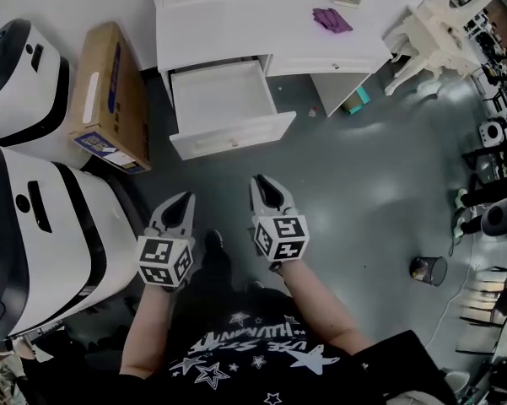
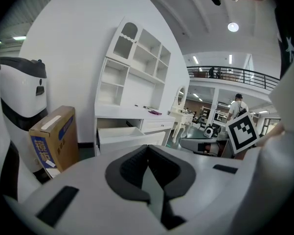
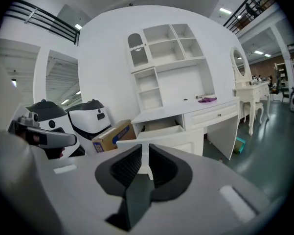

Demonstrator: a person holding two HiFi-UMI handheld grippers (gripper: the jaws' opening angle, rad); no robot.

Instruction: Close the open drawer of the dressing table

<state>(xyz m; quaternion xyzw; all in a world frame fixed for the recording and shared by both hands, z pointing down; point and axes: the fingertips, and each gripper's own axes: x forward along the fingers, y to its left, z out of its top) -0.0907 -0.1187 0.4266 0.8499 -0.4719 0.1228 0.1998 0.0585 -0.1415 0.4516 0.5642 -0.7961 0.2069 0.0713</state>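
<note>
Drawer (image 1: 223,99) of the white dressing table (image 1: 270,36) stands pulled well out at upper centre of the head view, empty, its front panel facing the person across a stretch of bare grey floor (image 1: 363,167). Left gripper (image 1: 186,197) and right gripper (image 1: 259,180) hang side by side at centre frame, well short of the drawer and pointed toward it. The left one's jaws meet at the tips; the right one's are all but closed, with only a sliver of light between them. Neither holds anything.

Closing it well likely means bringing both closed tips flat against the front panel, one toward each end, and pushing straight along the runners. An off-centre shove could skew the box and jam it. A slow finish would keep the front from slamming into the frame.

The drawer is a shallow rectangular box, smooth and matt white like painted board, with a framed front panel. The surface above it carries a small purple item (image 1: 331,19). A brown cardboard box (image 1: 110,95) with blue print leans at the table's left. The gripper pads look dark, ribbed and rubbery.
</note>
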